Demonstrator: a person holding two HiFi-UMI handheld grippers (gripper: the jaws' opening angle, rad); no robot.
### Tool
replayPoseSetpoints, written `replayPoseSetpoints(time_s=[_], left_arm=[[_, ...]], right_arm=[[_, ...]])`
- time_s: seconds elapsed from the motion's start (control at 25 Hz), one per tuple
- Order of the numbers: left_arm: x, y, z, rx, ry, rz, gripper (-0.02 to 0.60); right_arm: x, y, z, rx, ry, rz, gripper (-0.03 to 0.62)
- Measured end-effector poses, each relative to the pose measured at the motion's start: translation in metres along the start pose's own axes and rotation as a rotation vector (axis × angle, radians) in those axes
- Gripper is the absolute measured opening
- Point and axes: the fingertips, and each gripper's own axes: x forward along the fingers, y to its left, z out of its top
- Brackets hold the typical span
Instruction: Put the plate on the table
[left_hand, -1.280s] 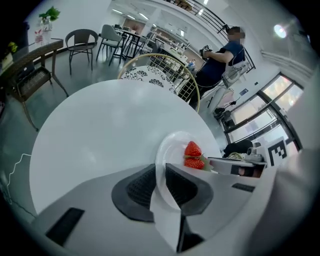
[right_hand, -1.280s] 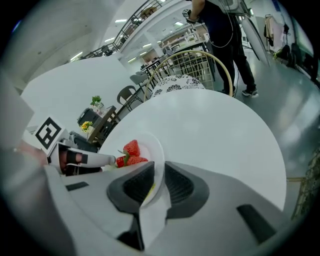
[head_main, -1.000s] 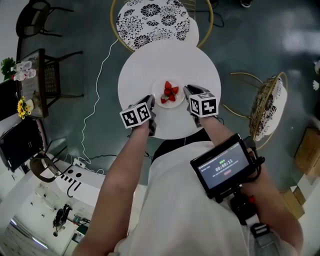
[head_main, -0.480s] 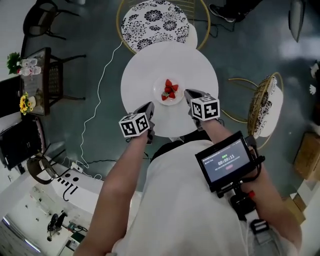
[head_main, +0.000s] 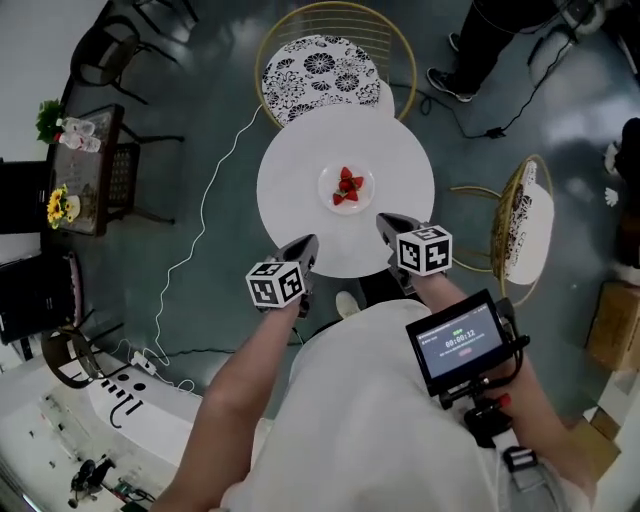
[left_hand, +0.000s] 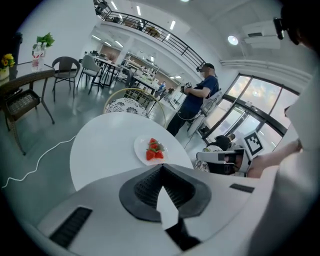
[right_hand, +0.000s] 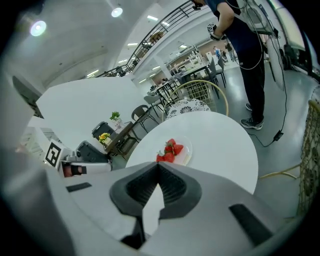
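One small white plate (head_main: 347, 187) — flat on the one round white table (head_main: 295, 215), close to its middle. On the plate, a cluster of red strawberries (head_main: 346, 185): three or four, exact count hard to tell.

Two grippers, both clear of the plate and touching nothing, at the near side of the table. Left gripper (head_main: 310, 243): jaws closed tip to tip, nothing between them, pointing toward the plate from the near left. Right gripper (head_main: 384, 220): jaws likewise pressed together at the tips, empty, pointing at the plate from the near right. One marker cube on each, two in all. Plate between the two lines of aim, ahead of both sets of jaws.

Two chairs by the table: one with a black-and-white flowered seat (head_main: 320, 62) at the far side, tucked just beside the rim, and one gold-framed chair (head_main: 525, 222) off to the right, a little apart. One thin white cable (head_main: 198, 240) trailing over the dark floor to the left. One dark side table (head_main: 85, 165) further left, with yellow flowers (head_main: 57, 205) at its edge. One standing person (head_main: 498, 28) in dark clothes beyond the table — only legs and shoes in the head view. One small screen (head_main: 460, 340) mounted on the right forearm.
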Motion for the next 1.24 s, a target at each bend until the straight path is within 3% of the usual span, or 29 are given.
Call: replayPoseSetpoints(time_s=[0.28,0.64,1.24], left_arm=[[-0.07,-0.041,-0.032,0.078,-0.039,-0.073,0.005],[-0.127,-0.083,-0.071,0.118,-0.106,-0.117,0.004],[-0.159,-0.11,-0.093,0.157,-0.148,-0.145,0.005]], right_arm=[[-0.065,0.063,-0.031,-0.049,-0.058,0.045,0.005],[-0.131,0.109,-0.071,-0.096,-0.117,0.07,0.005],[-0.171,0.144,-0.103,-0.126,-0.168,0.093,0.005]])
